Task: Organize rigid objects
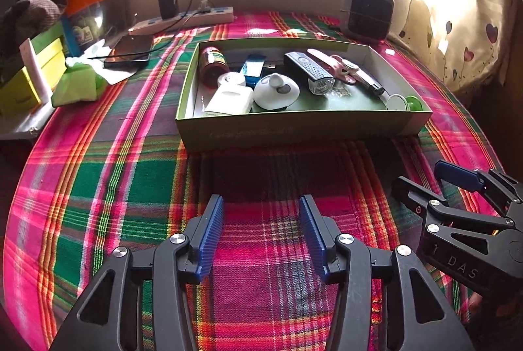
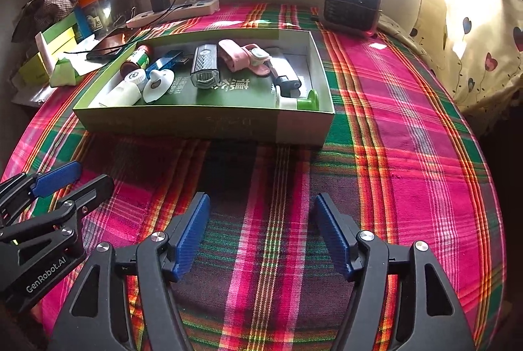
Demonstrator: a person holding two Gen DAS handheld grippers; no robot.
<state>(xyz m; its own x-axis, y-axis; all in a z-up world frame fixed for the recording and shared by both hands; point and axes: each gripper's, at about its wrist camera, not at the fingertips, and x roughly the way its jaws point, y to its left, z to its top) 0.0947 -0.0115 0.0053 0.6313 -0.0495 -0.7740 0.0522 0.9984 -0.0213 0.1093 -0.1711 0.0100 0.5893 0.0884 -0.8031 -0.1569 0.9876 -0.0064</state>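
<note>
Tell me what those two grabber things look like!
Both are black plastic claws with silver bolts and triangle cut-outs. Each finger wears a ribbed blue pad. The left gripper has white "GenRobot.AI" lettering on its side, and the right gripper shows "DAS".

Pink-green plaid cloth (image 1: pixel 130 181) – green box (image 1: pixel 294 125) w/ pink clip (image 2: pixel 243 58), blue-padded tools.

We read "GenRobot.AI" on the left gripper (image 2: pixel 93 184) body and "DAS" on the right gripper (image 1: pixel 421 181) body
</note>
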